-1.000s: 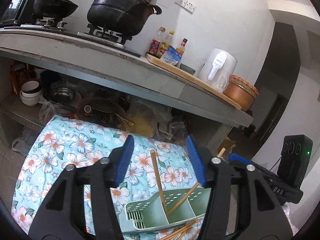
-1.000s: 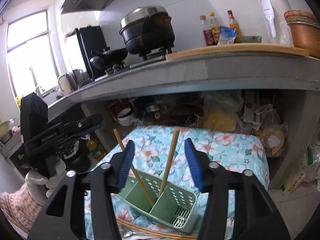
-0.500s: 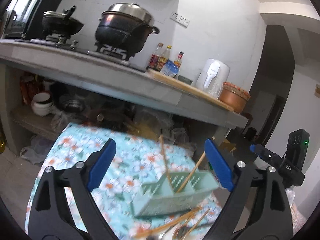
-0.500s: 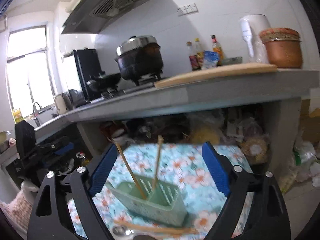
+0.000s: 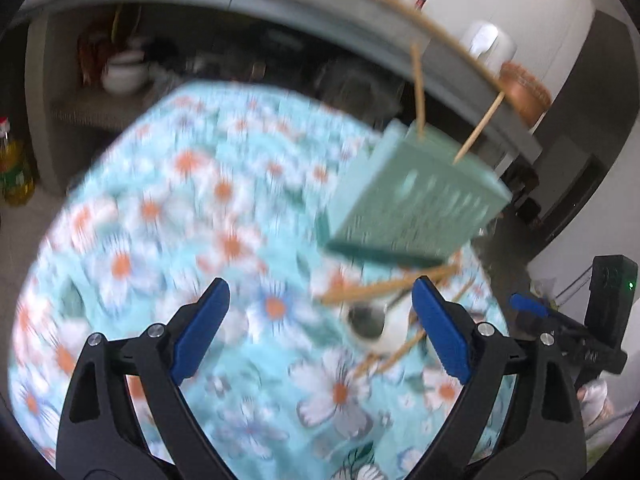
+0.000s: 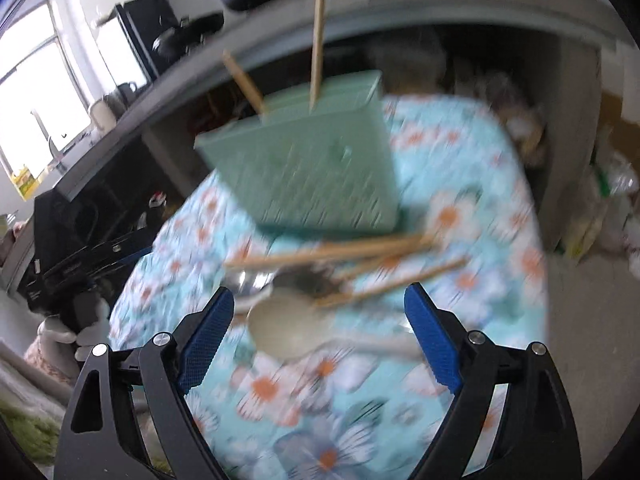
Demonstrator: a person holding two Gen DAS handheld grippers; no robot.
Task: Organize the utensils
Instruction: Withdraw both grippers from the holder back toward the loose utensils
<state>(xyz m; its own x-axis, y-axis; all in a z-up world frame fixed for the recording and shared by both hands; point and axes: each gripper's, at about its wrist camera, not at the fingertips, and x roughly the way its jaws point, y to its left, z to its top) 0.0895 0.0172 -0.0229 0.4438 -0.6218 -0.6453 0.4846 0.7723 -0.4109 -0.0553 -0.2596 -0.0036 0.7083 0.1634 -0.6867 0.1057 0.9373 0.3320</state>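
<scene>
Hovering above the flowered cloth (image 5: pixel 168 240), the left gripper (image 5: pixel 320 328) has its two blue fingers spread wide apart, and nothing is between them. The right gripper (image 6: pixel 320 332) is the same: fingers far apart, holding nothing, over the same cloth.

Ahead of the left gripper and a little to its right stands the green utensil holder (image 5: pixel 412 204), with two chopsticks (image 5: pixel 418 92) sticking up out of its top. From the right gripper the holder (image 6: pixel 312 164) is straight ahead and slightly to the left, and the two sticks (image 6: pixel 317 44) again rise from its top, one nearly upright and one leaning to the left.

Between the holder and each gripper lies a loose heap of utensils on the cloth. In the right wrist view several loose chopsticks (image 6: pixel 340 252) lie crosswise just in front of the fingers, over a pale ladle (image 6: pixel 288 328) whose bowl is close to the left finger, and a metal spoon (image 6: pixel 248 284) is beside it. In the left wrist view the same sticks (image 5: pixel 388 286) and a spoon bowl (image 5: pixel 366 322) lie close before the right finger.

Both views are strongly blurred, so small details of the heap cannot be told. Behind the cloth is a grey counter (image 6: pixel 440 4) with a dark shelf under it.
</scene>
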